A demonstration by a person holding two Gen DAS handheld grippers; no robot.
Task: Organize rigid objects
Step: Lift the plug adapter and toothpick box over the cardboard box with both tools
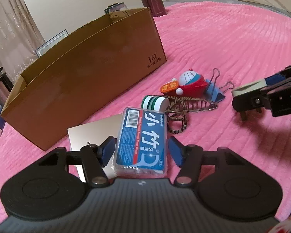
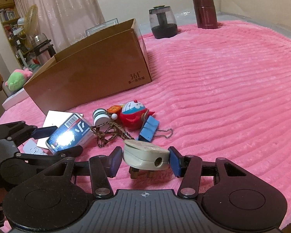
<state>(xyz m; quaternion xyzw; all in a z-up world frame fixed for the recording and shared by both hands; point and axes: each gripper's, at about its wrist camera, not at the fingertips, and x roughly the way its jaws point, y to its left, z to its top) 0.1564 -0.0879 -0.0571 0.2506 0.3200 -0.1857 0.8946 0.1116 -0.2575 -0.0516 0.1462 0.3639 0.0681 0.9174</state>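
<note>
My left gripper (image 1: 141, 151) is shut on a blue dental floss box (image 1: 143, 139), held over a gold card (image 1: 95, 134). My right gripper (image 2: 144, 161) is shut on a beige wall plug (image 2: 145, 155) and holds it just above the pink blanket; it also shows in the left wrist view (image 1: 248, 93). Between them lie a green-striped white cylinder (image 1: 155, 102), a red cartoon toy (image 1: 190, 83), a blue binder clip (image 1: 213, 91) and a patterned hair claw (image 1: 186, 106). An open brown cardboard box (image 1: 87, 77) stands behind to the left.
A dark red flask (image 2: 204, 12) and a dark glass jar (image 2: 163, 22) stand at the far edge of the pink blanket (image 2: 223, 87). A white remote-like item (image 2: 32, 148) lies under my left gripper. Shelves and a green plush toy (image 2: 15, 80) are at far left.
</note>
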